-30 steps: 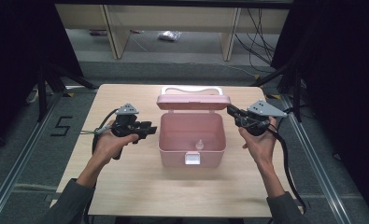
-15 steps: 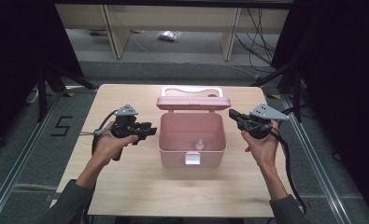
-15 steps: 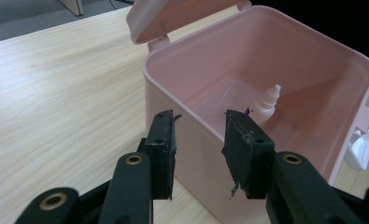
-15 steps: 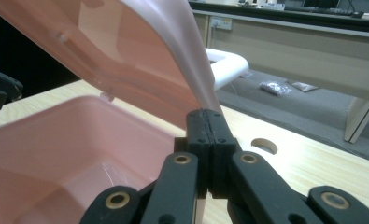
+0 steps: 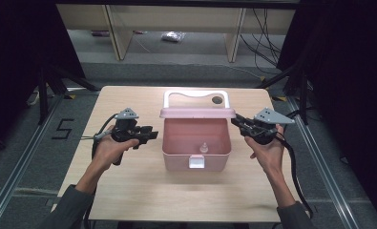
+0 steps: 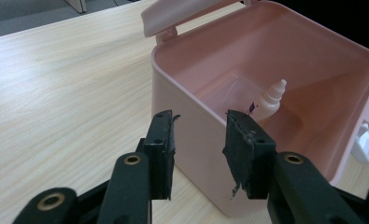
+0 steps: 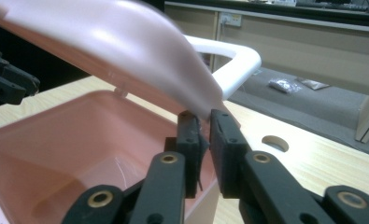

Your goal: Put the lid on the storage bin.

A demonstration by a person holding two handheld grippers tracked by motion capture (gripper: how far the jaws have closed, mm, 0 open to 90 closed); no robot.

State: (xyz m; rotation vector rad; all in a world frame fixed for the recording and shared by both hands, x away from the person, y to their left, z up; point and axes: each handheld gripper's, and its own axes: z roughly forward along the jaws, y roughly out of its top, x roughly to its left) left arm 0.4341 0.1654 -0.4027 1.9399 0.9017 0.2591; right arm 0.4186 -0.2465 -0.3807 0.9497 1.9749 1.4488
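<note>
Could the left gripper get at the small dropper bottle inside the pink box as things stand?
Probably yes: the lid stands raised, the pink box is open-topped, and the left gripper, open beside its wall, has nothing over the bottle.

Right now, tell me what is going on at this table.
A person works a pink box with a claw in each hand. The right claw sits at the corner of the raised lid, its jaws having just opened a little, the lid edge between them. The left claw straddles the box's side wall, jaws apart. A small dropper bottle lies inside the box.
</note>
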